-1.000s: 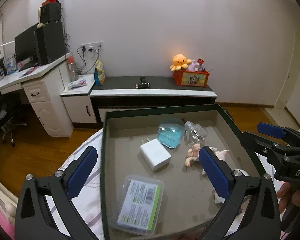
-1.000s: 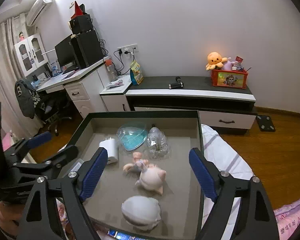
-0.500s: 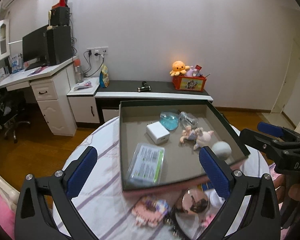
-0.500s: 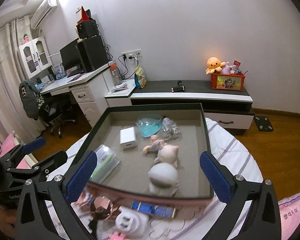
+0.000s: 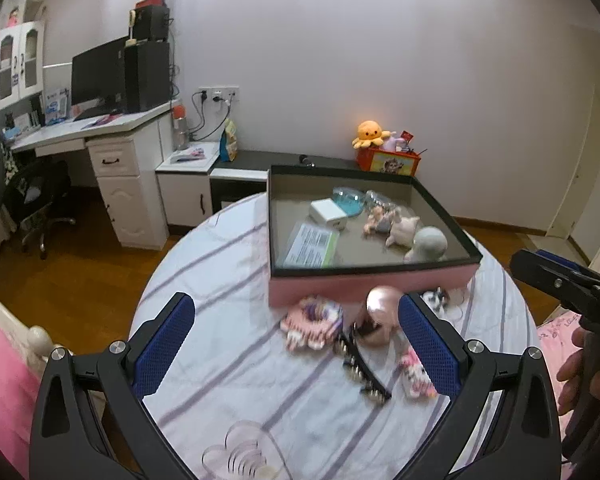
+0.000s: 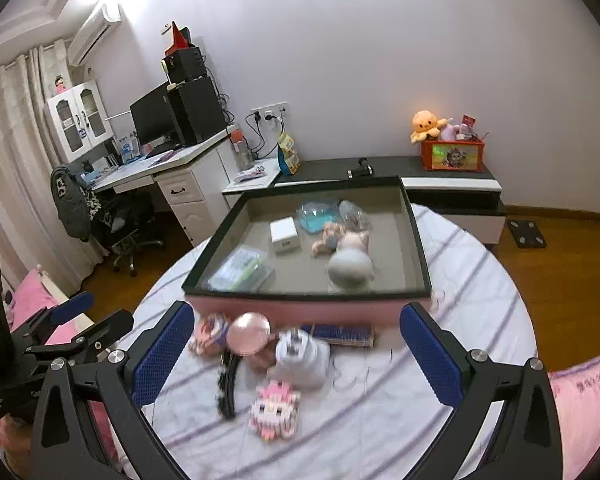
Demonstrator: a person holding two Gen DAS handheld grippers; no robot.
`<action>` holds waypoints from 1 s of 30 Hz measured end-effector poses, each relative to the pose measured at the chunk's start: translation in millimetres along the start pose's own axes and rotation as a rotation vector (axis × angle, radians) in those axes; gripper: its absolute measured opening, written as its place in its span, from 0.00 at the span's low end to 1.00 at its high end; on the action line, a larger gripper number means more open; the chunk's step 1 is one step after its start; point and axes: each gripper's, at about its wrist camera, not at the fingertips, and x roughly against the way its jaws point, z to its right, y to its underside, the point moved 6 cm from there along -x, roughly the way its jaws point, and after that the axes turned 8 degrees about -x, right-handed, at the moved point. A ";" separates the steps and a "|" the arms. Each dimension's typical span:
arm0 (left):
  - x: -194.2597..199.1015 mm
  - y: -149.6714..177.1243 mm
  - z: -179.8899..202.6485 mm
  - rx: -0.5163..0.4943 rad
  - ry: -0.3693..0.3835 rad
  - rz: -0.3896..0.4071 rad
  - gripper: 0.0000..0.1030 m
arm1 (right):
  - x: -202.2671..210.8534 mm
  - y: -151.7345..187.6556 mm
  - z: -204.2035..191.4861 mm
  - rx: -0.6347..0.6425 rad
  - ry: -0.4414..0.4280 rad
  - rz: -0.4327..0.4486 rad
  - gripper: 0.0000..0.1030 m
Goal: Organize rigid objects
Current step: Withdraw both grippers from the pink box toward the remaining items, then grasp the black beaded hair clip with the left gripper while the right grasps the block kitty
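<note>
Grippers flank the round table [image 5: 228, 264]: left gripper [image 5: 296, 344] spread wide, empty; pink-sided box [image 6: 300, 308] mid-table (charger, figurines inside); loose trinkets [image 6: 276, 404] just before it; right gripper [image 6: 296, 354] spread wide too, nothing between its pads.

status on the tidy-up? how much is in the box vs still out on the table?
Done: the box holds a white charger, a clear packet, a grey egg-shaped toy and more. In hand: nothing; the left claw and right claw are both open. Left: a pink round mirror, white plug, black hair clip and pink block figure on the table.
</note>
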 end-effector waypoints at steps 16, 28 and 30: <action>-4.9 51.8 21.0 -0.006 0.028 -0.094 1.00 | -7.3 63.4 23.4 -0.043 0.053 -0.112 1.00; -24.8 61.4 20.6 0.008 0.017 -0.150 1.00 | -49.0 87.8 12.2 -0.007 0.045 -0.223 1.00; -29.6 64.2 19.2 0.012 0.007 -0.164 1.00 | -56.9 90.7 11.5 -0.002 0.044 -0.237 1.00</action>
